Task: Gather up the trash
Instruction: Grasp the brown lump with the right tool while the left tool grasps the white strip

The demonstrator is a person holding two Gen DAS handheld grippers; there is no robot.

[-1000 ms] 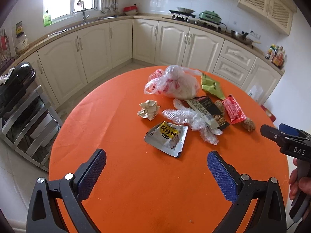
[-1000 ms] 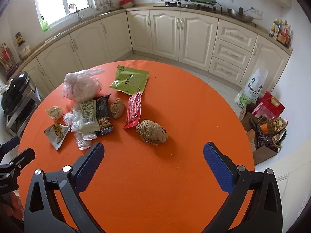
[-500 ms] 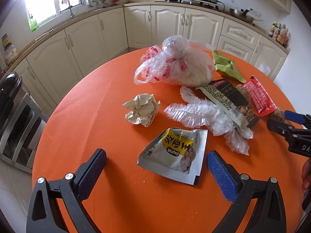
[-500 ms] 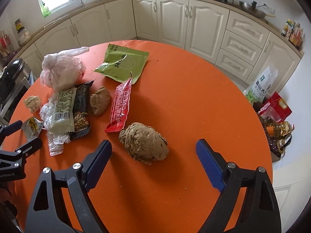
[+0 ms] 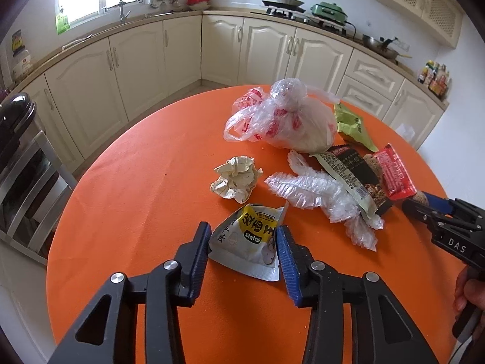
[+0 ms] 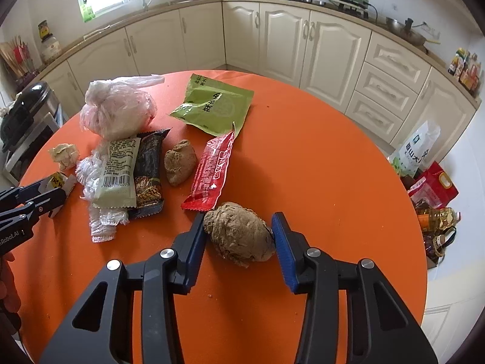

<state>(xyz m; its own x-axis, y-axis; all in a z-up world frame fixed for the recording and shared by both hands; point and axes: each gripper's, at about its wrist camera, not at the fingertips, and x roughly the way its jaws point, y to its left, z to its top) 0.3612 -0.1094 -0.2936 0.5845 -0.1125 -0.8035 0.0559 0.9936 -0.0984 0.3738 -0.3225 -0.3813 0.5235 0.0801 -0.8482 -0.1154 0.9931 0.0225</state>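
Both grippers have dropped closer to the trash since the earlier frames, and their jaws have just been closing. The left gripper (image 5: 244,244) now has the silver-and-yellow snack packet (image 5: 247,244) between its blue pads; both pads press the packet's sides, and it has buckled up off the cloth. It sits near the table's (image 5: 121,212) near-left edge. The right gripper (image 6: 238,236) straddles the brown crumpled paper wad (image 6: 239,235), pads touching both flanks, so it is gripped; the wad rests on the orange tablecloth toward the near edge, just beside the foot of the red wrapper (image 6: 212,170).

Outward from the packet: a crumpled cream paper ball (image 5: 236,177) just beyond it, a clear ruffled plastic glove (image 5: 318,195) to its right, partly under a pale green barcode wrapper (image 6: 116,173). A dark snack wrapper (image 6: 148,170) lies against that one. A smaller brown wad (image 6: 179,162) sits between the dark wrapper and the red one. A tied plastic bag (image 5: 282,121) sits toward the far side, with a green pouch (image 6: 215,104) near the far edge.

Background: cream kitchen cabinets (image 6: 333,45), and a stove (image 5: 285,4) on the counter.
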